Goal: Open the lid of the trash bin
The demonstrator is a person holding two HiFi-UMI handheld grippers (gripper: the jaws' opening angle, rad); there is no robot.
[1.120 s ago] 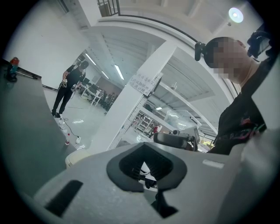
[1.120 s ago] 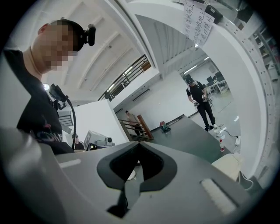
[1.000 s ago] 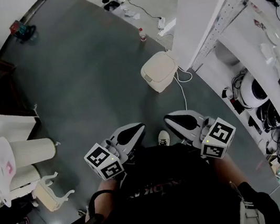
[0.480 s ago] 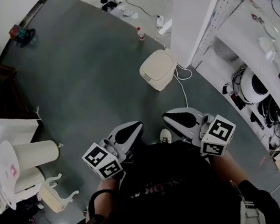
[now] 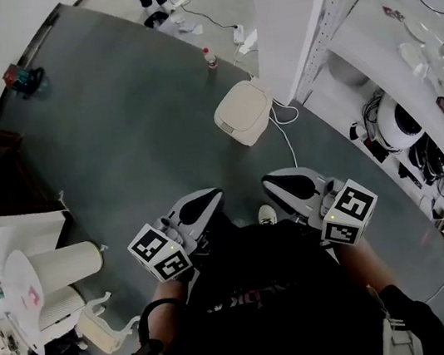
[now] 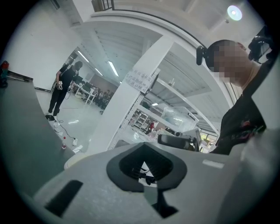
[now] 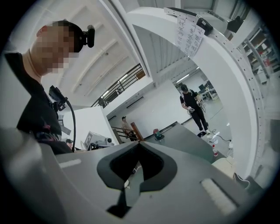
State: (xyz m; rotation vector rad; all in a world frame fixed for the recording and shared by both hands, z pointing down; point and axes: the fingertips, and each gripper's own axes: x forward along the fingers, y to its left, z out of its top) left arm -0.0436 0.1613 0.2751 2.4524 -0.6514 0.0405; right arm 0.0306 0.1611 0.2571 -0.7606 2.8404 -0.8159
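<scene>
Facing trash bin (image 5: 245,112), left gripper (image 5: 207,199) and right gripper (image 5: 274,182), jaws together.

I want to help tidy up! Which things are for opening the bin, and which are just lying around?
For the job: trash bin, its lid shut; left tongs; right tongs.
Just lying about: bottle; white cable; power strip.

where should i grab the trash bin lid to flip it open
Probably the trash bin lid is best taken at its near rim, the edge facing the person, lifting from underneath. Its far edge sits close by the white pillar and carries a small tab that looks like the hinge, so the near edge should swing up. No handle shows.
</scene>
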